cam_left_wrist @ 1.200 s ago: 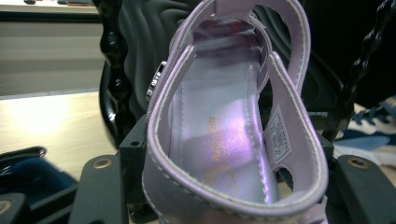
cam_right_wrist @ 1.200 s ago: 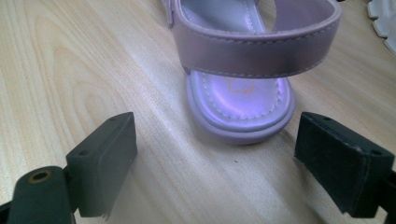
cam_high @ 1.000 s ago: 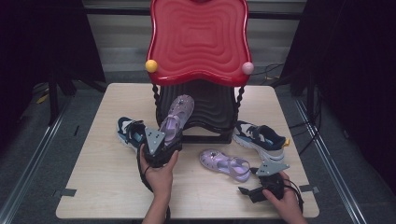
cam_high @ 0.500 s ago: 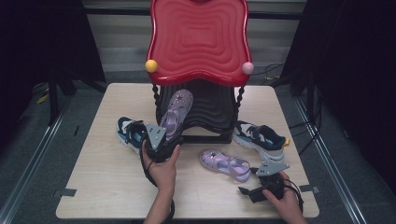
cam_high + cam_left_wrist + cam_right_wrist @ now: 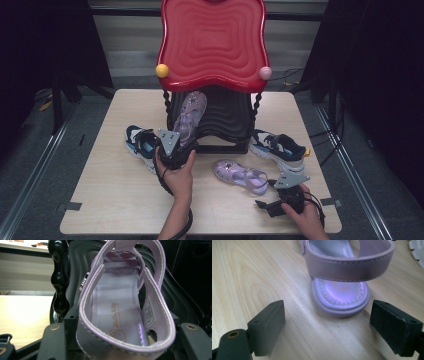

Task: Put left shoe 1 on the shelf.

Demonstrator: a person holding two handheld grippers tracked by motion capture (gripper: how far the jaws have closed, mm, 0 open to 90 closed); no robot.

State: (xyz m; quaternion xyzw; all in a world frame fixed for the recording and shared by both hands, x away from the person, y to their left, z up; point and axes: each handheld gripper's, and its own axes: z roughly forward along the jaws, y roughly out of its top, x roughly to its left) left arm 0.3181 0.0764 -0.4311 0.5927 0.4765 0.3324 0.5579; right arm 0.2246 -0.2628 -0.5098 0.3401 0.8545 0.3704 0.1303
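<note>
My left gripper (image 5: 180, 149) is shut on the heel of a purple sandal (image 5: 190, 111). The sandal points toe-up against the black ribbed shelf (image 5: 227, 119) under the red top. In the left gripper view the sandal's heel (image 5: 120, 305) sits pinched between both jaws of the left gripper (image 5: 122, 341), with the shelf right behind it. A second purple sandal (image 5: 240, 176) lies flat on the table. My right gripper (image 5: 264, 205) rests open just short of its heel. In the right gripper view that heel (image 5: 340, 296) lies ahead of the right gripper (image 5: 337, 325), apart from both pads.
The rack has a wavy red top (image 5: 212, 40) with a yellow ball (image 5: 162, 70) and a pink ball (image 5: 265, 73) at its corners. A navy and white sneaker (image 5: 140, 142) lies left of the rack, another sneaker (image 5: 277, 145) right of it. The wooden table (image 5: 115, 195) ends near my hands.
My left gripper has carried the sandal a little farther up against the rack's shelf. The right gripper and the sandal on the table have stayed put.
</note>
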